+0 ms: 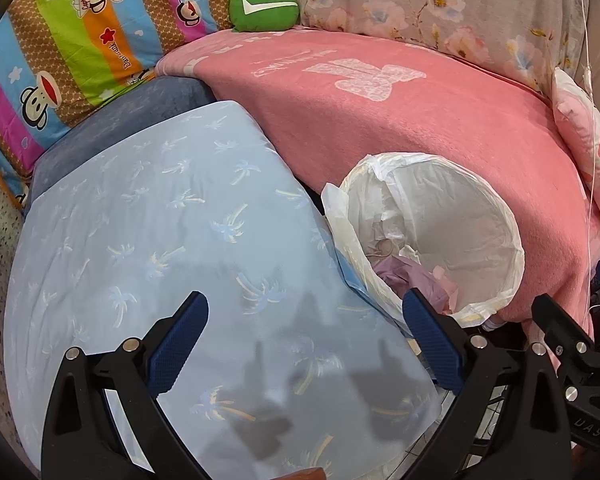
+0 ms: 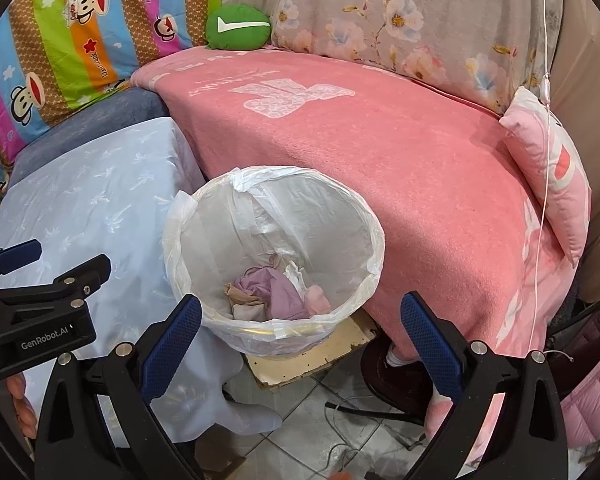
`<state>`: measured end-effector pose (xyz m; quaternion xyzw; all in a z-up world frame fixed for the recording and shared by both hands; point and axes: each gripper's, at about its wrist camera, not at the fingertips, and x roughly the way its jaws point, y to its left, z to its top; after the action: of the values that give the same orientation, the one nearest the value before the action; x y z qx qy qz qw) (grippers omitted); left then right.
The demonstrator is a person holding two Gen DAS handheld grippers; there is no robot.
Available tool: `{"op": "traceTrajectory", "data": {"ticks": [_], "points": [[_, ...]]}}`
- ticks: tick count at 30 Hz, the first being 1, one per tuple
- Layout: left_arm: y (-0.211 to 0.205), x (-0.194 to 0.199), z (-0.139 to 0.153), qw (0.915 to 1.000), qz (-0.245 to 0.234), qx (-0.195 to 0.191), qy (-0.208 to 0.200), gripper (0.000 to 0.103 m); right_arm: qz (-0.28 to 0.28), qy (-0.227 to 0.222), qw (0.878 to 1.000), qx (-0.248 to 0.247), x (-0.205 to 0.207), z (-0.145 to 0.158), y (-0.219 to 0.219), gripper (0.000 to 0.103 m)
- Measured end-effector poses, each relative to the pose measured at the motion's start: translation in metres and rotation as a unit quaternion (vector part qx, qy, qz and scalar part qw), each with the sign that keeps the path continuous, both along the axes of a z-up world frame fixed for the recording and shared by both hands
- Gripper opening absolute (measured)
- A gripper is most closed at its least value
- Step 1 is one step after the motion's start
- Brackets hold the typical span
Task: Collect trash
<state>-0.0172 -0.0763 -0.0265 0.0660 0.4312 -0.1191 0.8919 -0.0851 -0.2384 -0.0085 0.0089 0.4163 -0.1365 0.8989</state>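
Here, from the left wrist, the left hand-held gripper [image 1: 306,322] gapes wide and empty above a pale blue palm-print cloth [image 1: 160,248], beside the round white plastic-lined trash bin [image 1: 496,216]. From the right wrist, the right hand-held gripper [image 2: 302,316] stands wide, empty, over that bin, where crumpled purple and pink scraps [image 2: 278,290] lie.

You're looking at a thin, crinkled, slightly glossy plastic liner [image 2: 276,208] over the bin, with soft crumpled cloth or tissue scraps [image 2: 276,290] inside; which, you can't quite tell. The pink blanket [image 2: 400,152] is matt and fuzzy, the pale blue cover [image 1: 148,216] smooth with a faint sheen. Your right gripper [image 2: 300,344] has matt black plastic arms, dimpled blue pads and shiny metal pins. Glossy floor tiles [image 2: 312,432].
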Motion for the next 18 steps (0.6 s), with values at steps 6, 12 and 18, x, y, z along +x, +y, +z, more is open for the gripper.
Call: {"op": "traceTrajectory", "data": {"ticks": [6, 12, 18], "points": [[-0.0029, 0.0024, 0.0001, 1.0, 0.001, 0.008, 0.0, 0.094, 0.002, 0.001, 1.0, -0.003, 0.0032, 0.0023, 0.0008, 0.097], [-0.0039, 0.0054, -0.0007, 0.9999, 0.002, 0.012, 0.0, 0.094, 0.0, 0.009, 1.0, -0.01, 0.0073, 0.0003, 0.0032, 0.097], [-0.0046, 0.0086, -0.0027, 0.9999, 0.005, 0.014, 0.004, 0.094, 0.004, 0.015, 1.0, -0.011, 0.0093, -0.003, 0.007, 0.097]]}}
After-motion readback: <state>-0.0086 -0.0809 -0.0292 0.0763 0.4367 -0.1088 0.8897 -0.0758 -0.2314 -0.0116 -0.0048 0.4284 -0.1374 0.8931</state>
